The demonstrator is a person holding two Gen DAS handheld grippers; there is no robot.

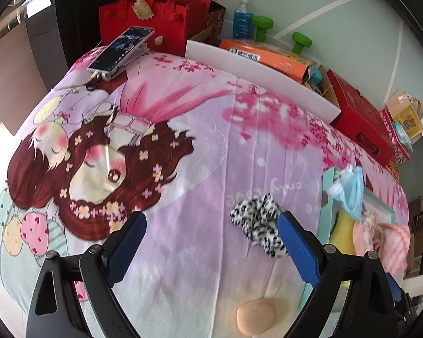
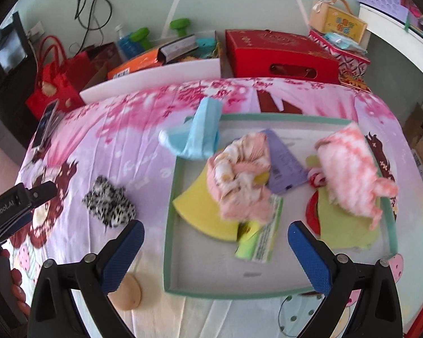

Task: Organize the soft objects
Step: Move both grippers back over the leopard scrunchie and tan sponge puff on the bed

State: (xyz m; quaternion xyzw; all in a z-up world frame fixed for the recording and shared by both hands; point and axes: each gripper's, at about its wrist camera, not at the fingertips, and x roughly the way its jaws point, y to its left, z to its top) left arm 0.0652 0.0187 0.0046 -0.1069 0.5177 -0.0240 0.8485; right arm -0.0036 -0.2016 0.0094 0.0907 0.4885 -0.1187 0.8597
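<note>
Bedspread [image 1: 200, 146] stretches wide and bare around the black-and-white scrunchie [image 1: 258, 225], which lies loose just outside the tray's [image 2: 169, 197] left rim. Both the left gripper [image 1: 211, 228] and right gripper [image 2: 215, 235] hover with jaws spread apart, grasping nothing. A blue cloth [image 2: 200, 132] drapes over the tray's far-left corner. Inside, the pink towel [image 2: 349, 166] and other soft pieces overlap, blurred and hard to separate.
</note>
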